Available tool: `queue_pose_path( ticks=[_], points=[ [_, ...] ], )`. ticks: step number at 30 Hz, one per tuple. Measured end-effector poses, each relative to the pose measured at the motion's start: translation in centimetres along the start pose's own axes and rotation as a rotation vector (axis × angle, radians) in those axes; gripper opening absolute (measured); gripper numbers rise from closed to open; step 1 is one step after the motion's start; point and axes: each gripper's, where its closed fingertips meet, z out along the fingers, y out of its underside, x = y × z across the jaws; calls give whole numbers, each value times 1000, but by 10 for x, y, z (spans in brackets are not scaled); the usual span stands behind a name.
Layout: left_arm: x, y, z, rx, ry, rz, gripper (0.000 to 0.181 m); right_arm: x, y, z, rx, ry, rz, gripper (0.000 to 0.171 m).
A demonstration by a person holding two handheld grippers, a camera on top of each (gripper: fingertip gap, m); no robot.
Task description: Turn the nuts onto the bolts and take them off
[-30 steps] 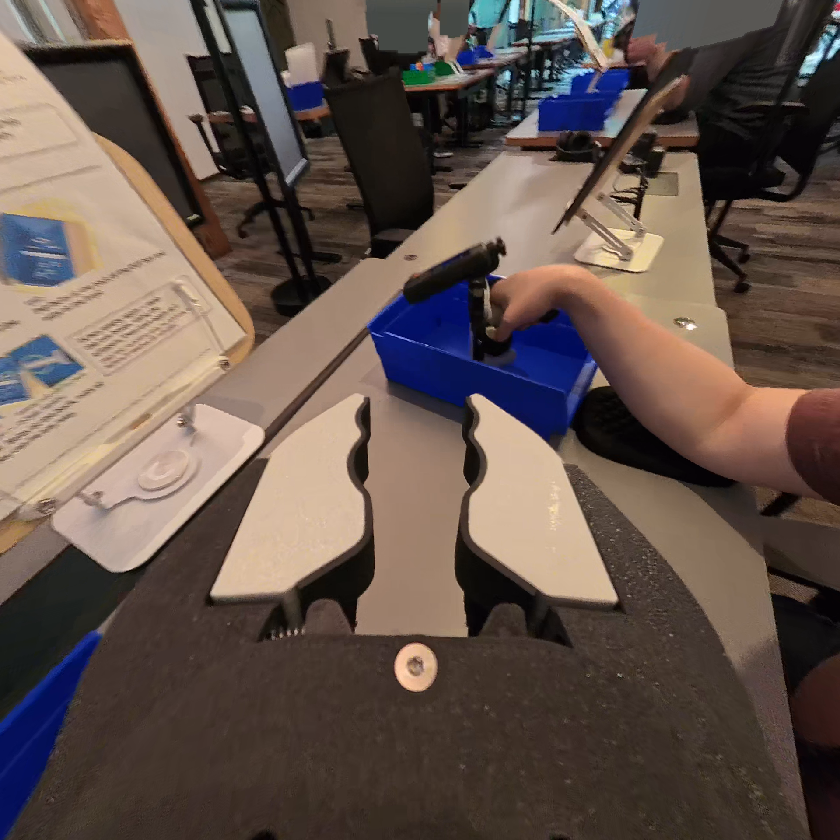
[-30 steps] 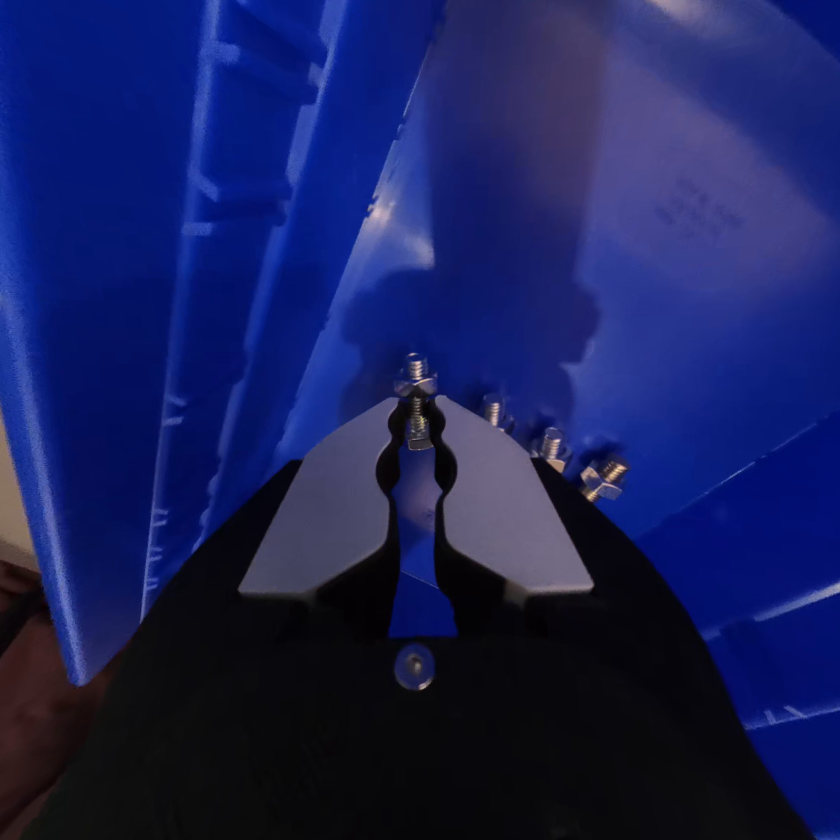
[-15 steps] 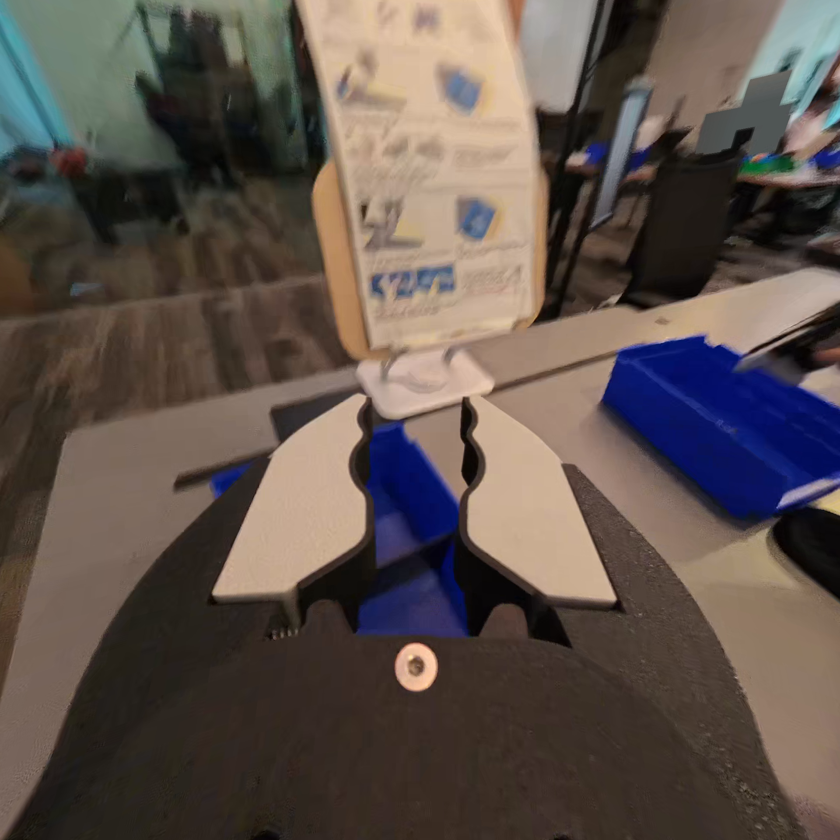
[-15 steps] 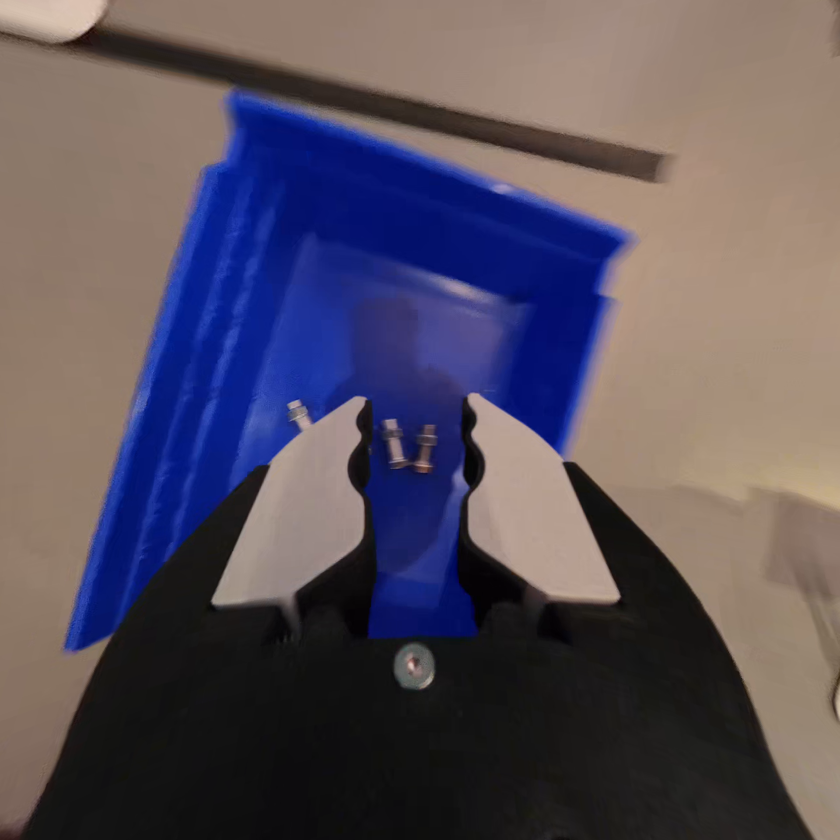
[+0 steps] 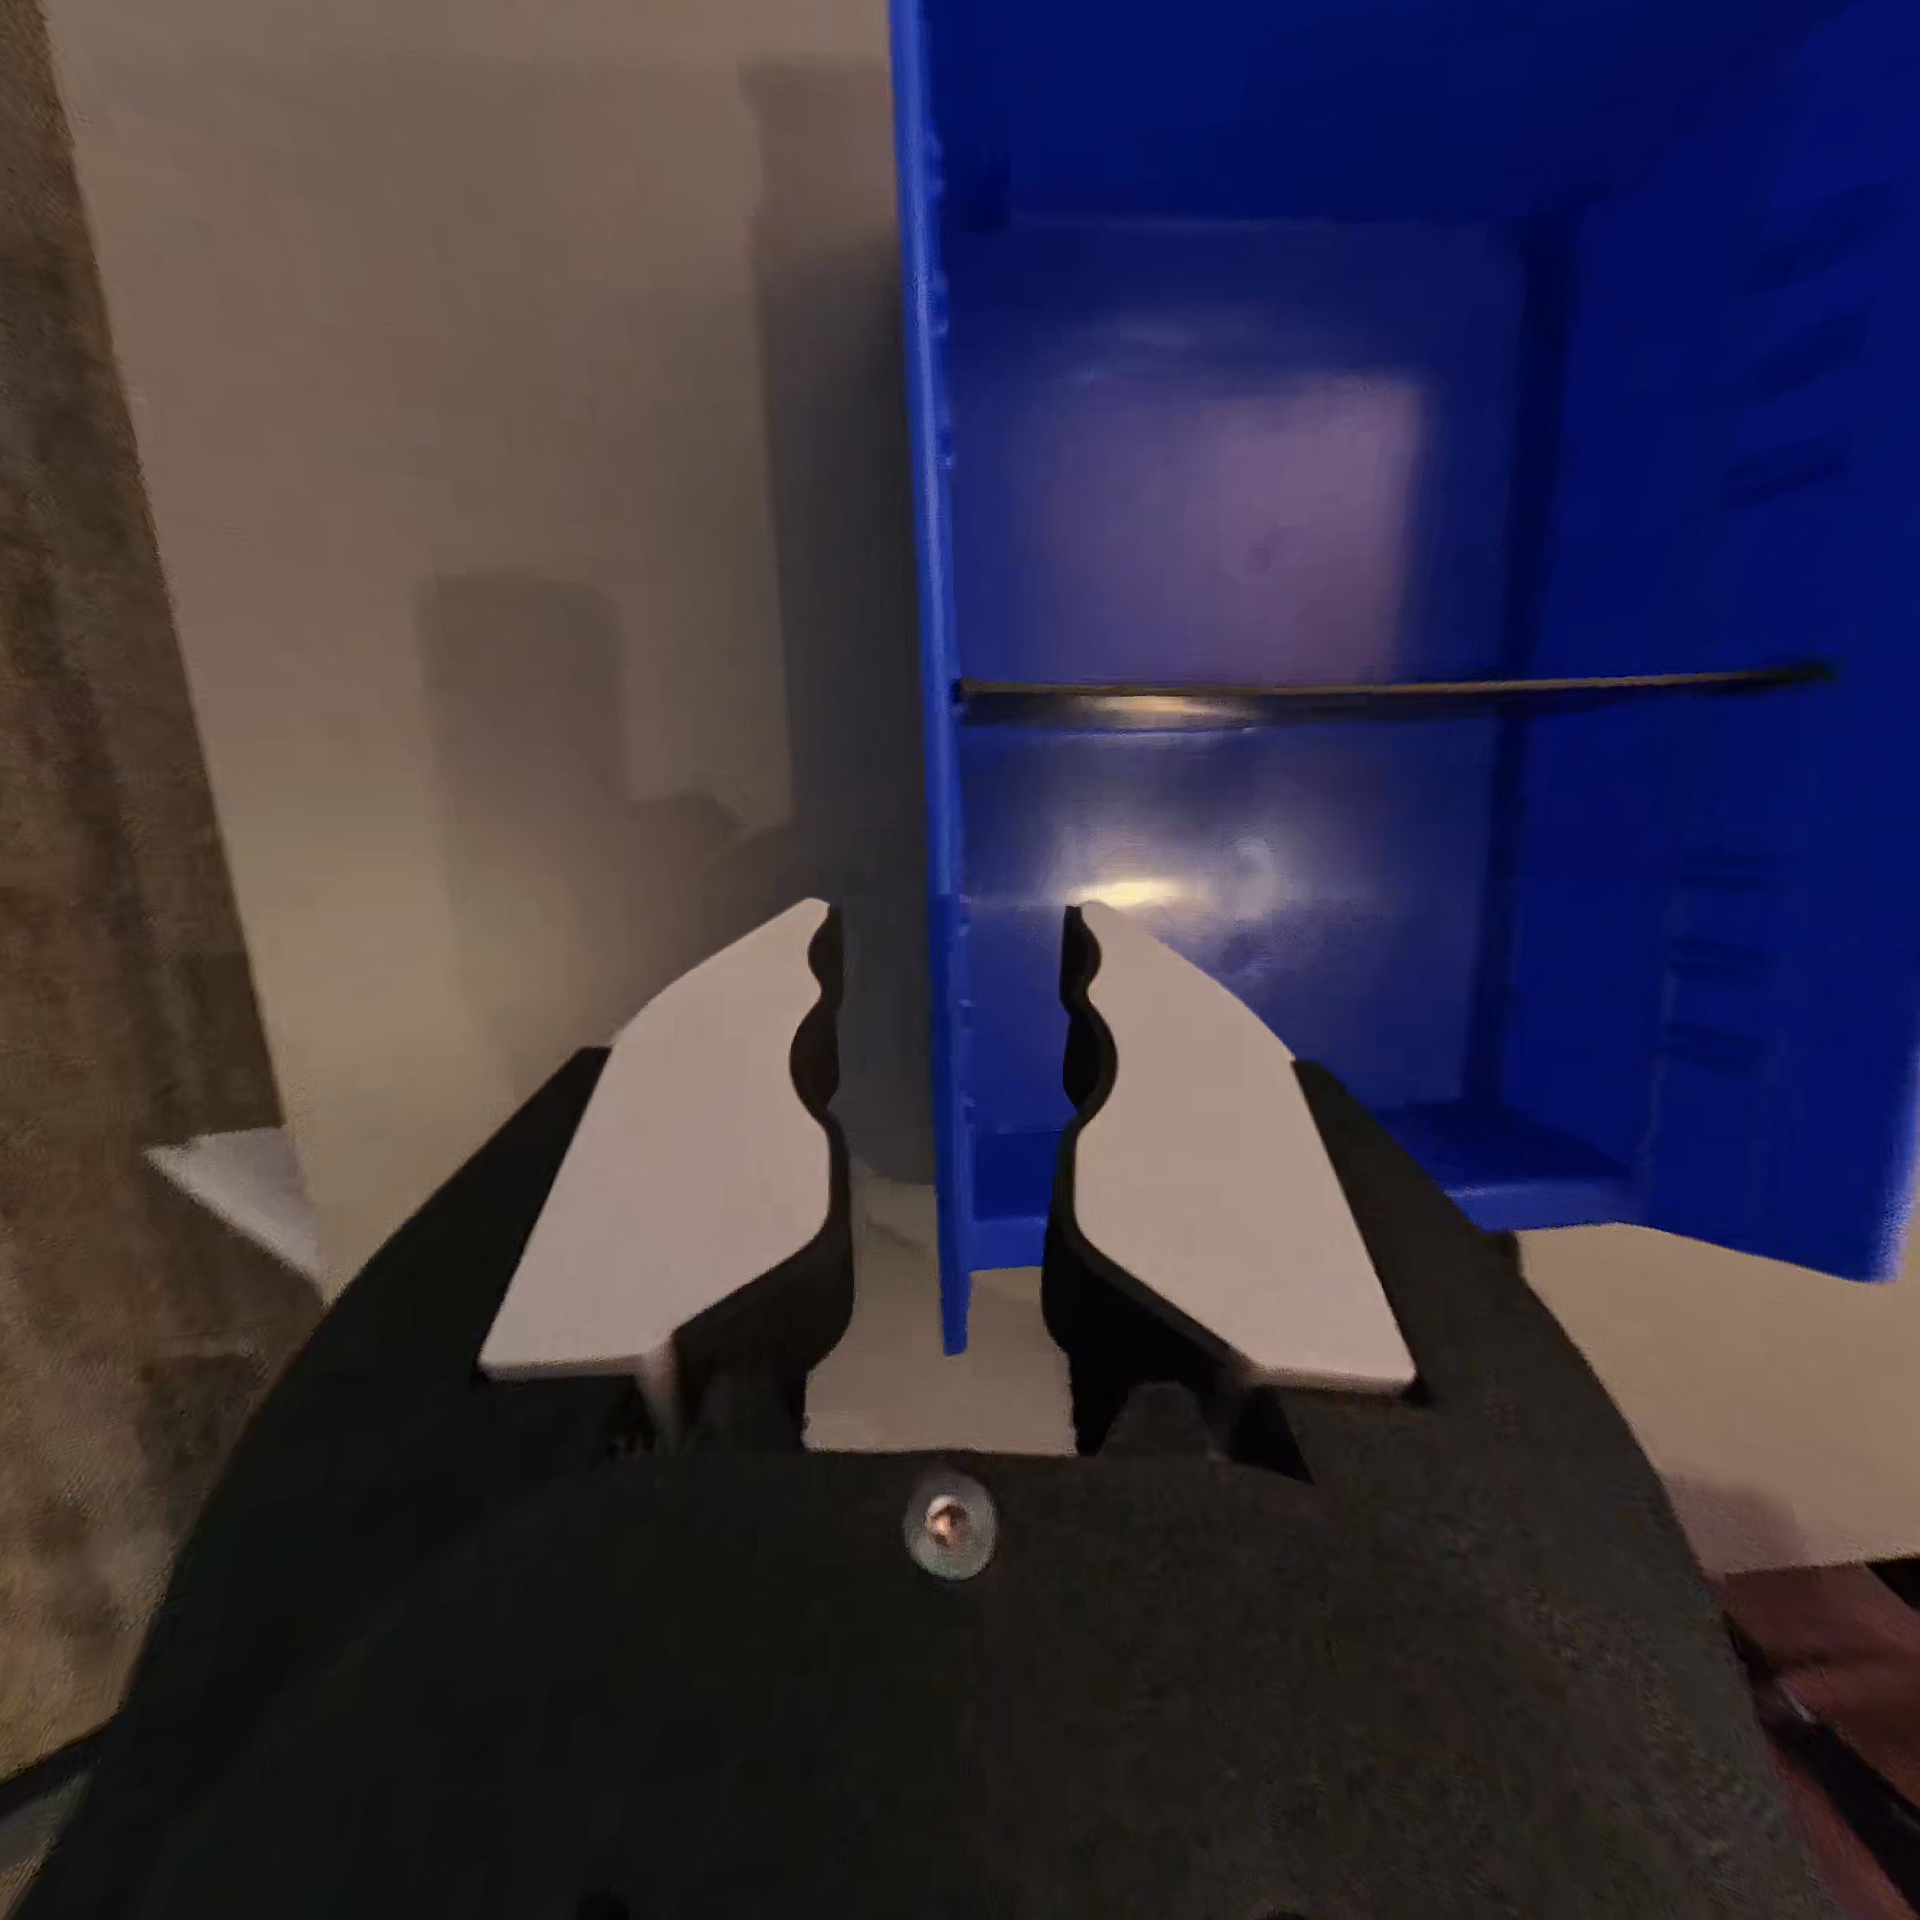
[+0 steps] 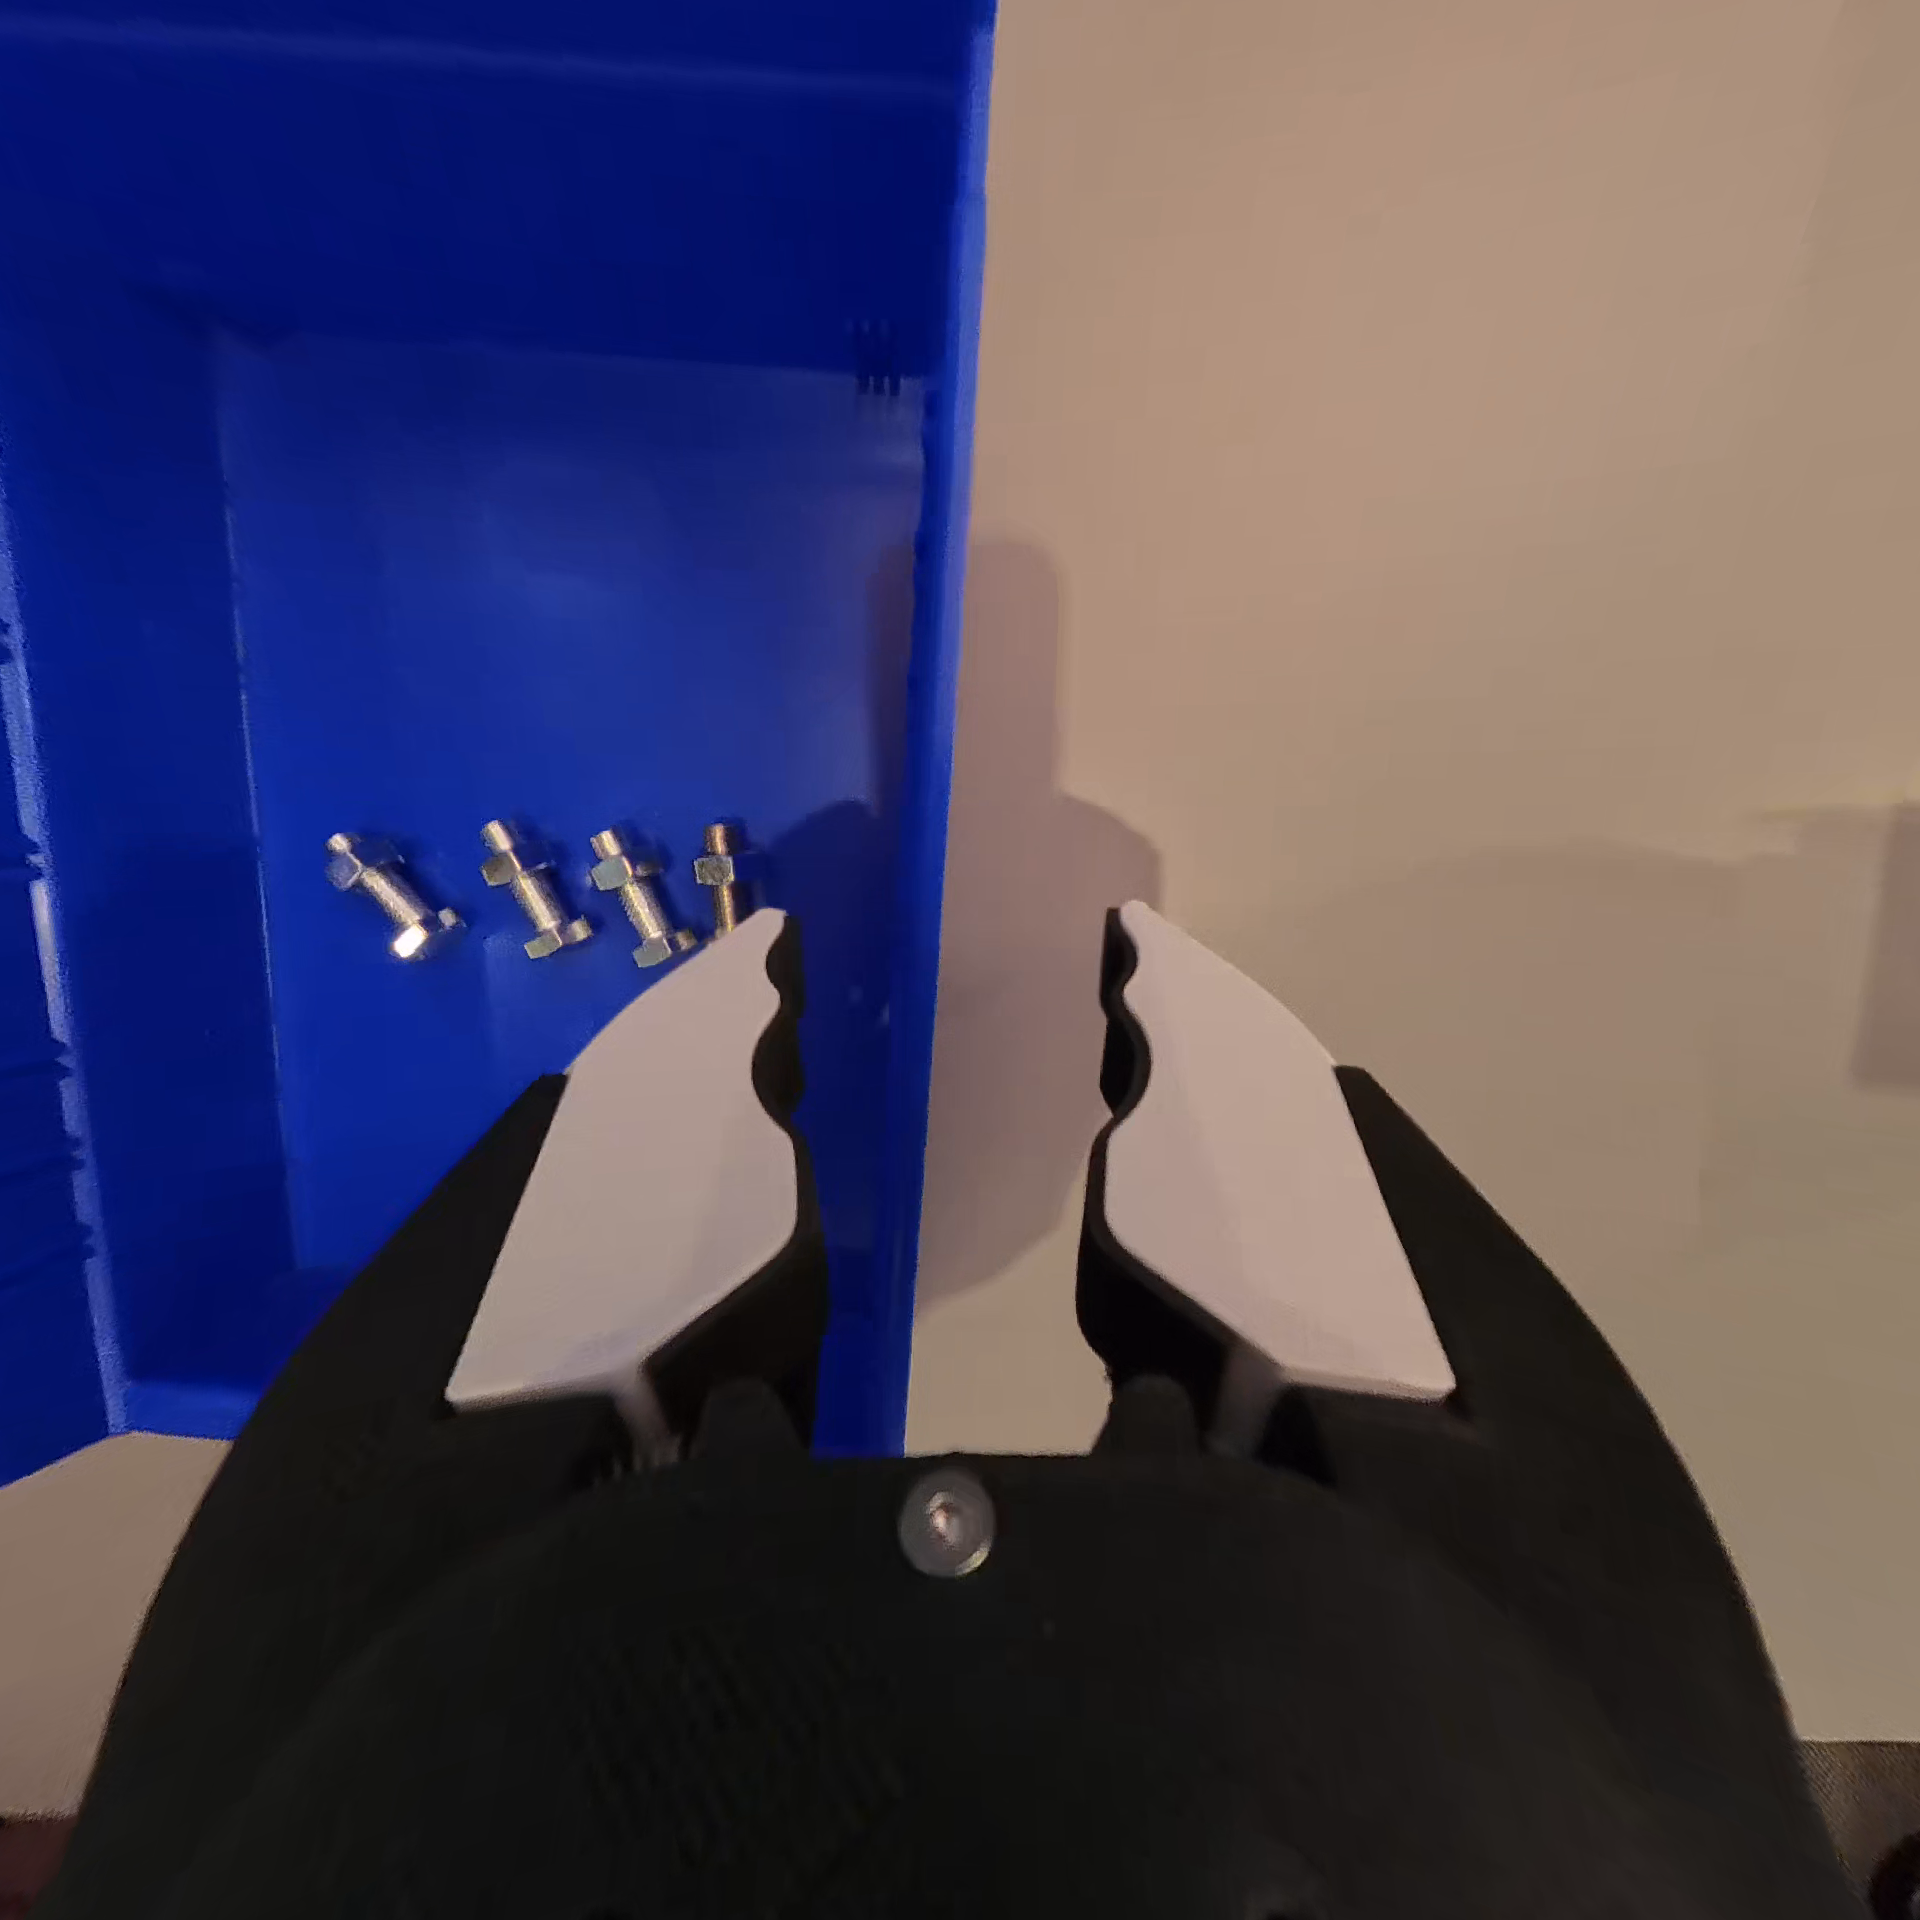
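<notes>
Several silver bolts [image 6: 530, 888], each with a nut on it, lie in a row on the floor of a blue bin [image 6: 951, 520] in the right wrist view. My right gripper [image 6: 948, 920] is open and empty above that bin's right wall, one finger over the bin and one over the table. The rightmost bolt [image 6: 720, 878] is partly hidden behind my left fingertip [image 6: 727, 987]. In the left wrist view my left gripper [image 5: 948, 914] is open and empty above the left wall of a blue bin [image 5: 940, 520]. A thin dark divider [image 5: 1351, 681] splits that bin; no bolts show in it.
Both bins sit on a pale grey table [image 6: 1455, 520]. In the left wrist view the table's edge and the brownish floor [image 5: 83, 727] are at the far left, with a white object [image 5: 239, 1184] at that edge. The gap from one gripper's tips to the other's is roughly 80 cm. The right tips stand about 8 cm off the rightmost bolt [image 6: 720, 878].
My right gripper let go of a bolt, rose out of the bin and opened wide. My left gripper swung from facing the room to looking down on the divided bin.
</notes>
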Motion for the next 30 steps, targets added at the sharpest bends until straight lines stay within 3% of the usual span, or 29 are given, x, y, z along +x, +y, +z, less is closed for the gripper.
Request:
queue_pose_path(
  ticks=[5, 8, 10, 12, 16, 26, 30],
  points=[
    [-4, 11, 21, -109, -15, 33, 39, -6, 13, 21, -95, -77, 19, 46],
    [-8, 24, 34, -201, -22, 26, 36, -15, 24, 32, -170, -161, 20, 31],
    [-9, 27, 43, -235, -4, 9, 28, -22, 33, 39, -233, -211, 20, 27],
    [2, 26, 51, -247, 63, 0, 9, -21, 39, 43, -283, -196, 15, 15],
    [6, 30, 58, -331, -29, 50, 7, -25, 43, 43, -330, -148, -39, 9],
    [109, -1, 82, -334, -68, 238, 16, -124, 17, 58, -369, -188, -263, 6],
    [152, -5, 87, -313, -76, 320, 20, -159, 21, 57, -404, -185, -262, 5]
  ],
)
